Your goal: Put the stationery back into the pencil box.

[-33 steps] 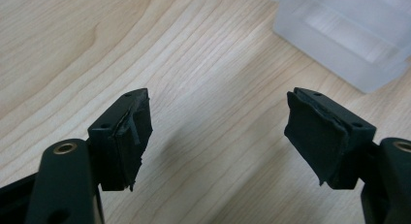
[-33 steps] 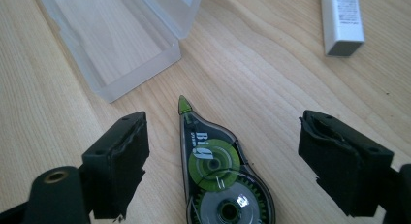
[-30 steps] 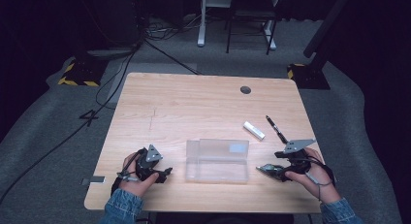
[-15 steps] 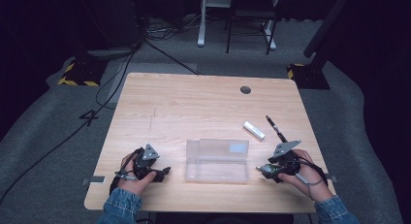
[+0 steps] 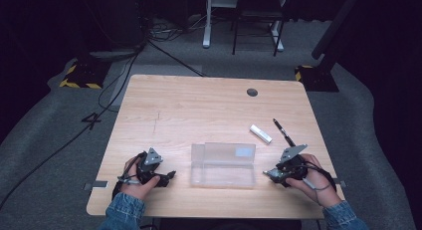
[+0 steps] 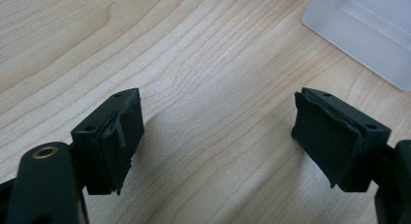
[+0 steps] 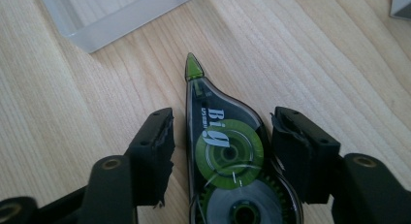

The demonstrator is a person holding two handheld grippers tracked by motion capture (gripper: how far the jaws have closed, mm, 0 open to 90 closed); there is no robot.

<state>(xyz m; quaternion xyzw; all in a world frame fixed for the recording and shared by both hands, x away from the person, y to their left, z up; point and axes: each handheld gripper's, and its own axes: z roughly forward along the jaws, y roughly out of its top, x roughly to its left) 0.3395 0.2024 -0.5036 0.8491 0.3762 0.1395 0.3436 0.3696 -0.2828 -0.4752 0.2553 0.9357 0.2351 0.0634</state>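
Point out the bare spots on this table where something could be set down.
The whole far half, up to the round grommet, and the left side beyond the clear box are bare wood. The right is crowded: white tube, pen, and correction tape at the right gripper.

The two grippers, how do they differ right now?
The left gripper has bare table between its wide jaws, which have just been opening; the right gripper has a correction tape between its jaws, which have just been closing. The right gripper's pads stand near the tape, with a gap showing on one side; the left gripper's are far apart. Both lie low near the clear box.
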